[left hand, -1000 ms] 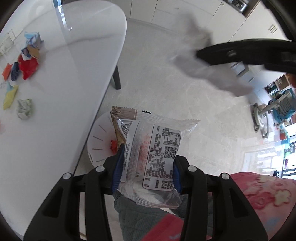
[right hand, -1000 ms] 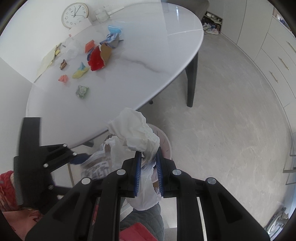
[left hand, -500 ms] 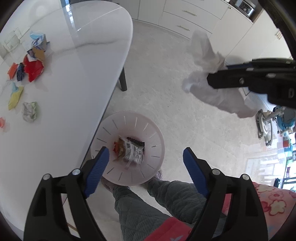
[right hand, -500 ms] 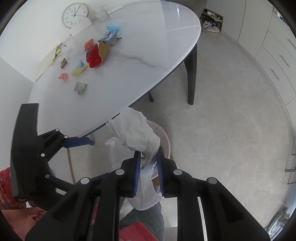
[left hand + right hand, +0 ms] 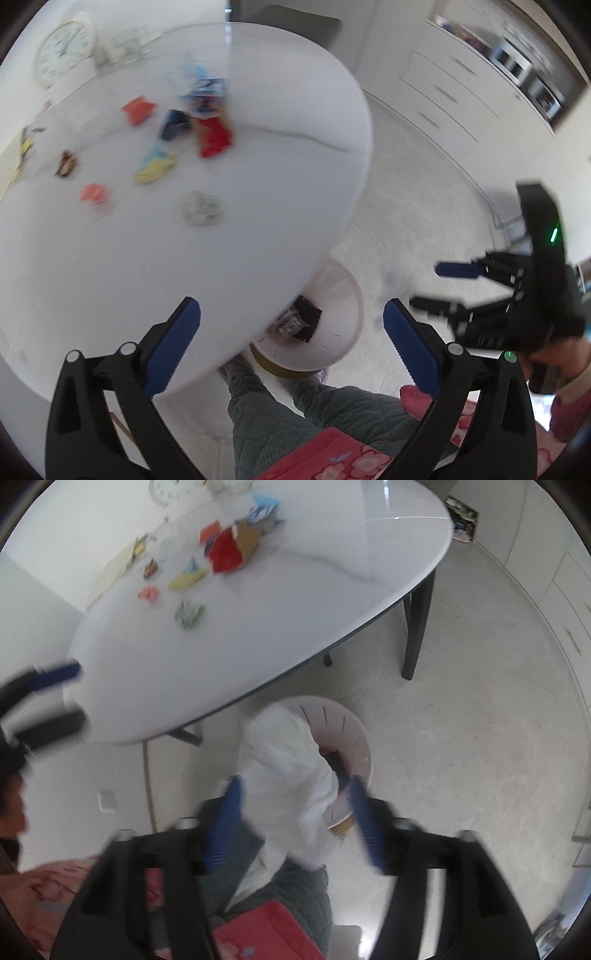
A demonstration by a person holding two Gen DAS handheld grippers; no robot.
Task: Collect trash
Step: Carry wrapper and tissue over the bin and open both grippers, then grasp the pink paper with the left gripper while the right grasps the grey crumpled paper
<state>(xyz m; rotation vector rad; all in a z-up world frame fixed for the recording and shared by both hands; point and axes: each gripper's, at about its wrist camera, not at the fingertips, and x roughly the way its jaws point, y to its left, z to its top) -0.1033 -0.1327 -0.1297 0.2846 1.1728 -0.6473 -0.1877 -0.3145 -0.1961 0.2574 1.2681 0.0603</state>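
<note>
A round pink trash bin (image 5: 341, 295) stands on the floor by the white table (image 5: 258, 221), with snack wrappers (image 5: 297, 321) inside. It also shows in the right wrist view (image 5: 354, 738). My left gripper (image 5: 291, 336) is open and empty above the table edge. My right gripper (image 5: 295, 823) is open; a crumpled white tissue (image 5: 291, 775) sits loose between its spread fingers, over the bin. Several coloured scraps lie on the table: a red wrapper (image 5: 216, 138), a yellow one (image 5: 155, 170), a crumpled ball (image 5: 201, 208).
A round clock (image 5: 66, 48) leans at the table's back. White cabinets (image 5: 461, 96) line the far wall. A dark table leg (image 5: 417, 635) stands on the grey floor. The person's legs (image 5: 280, 417) are below the grippers.
My right gripper has opened and let the tissue go over the bin. My left gripper, open since dropping the snack packet, has swung left over the table.
</note>
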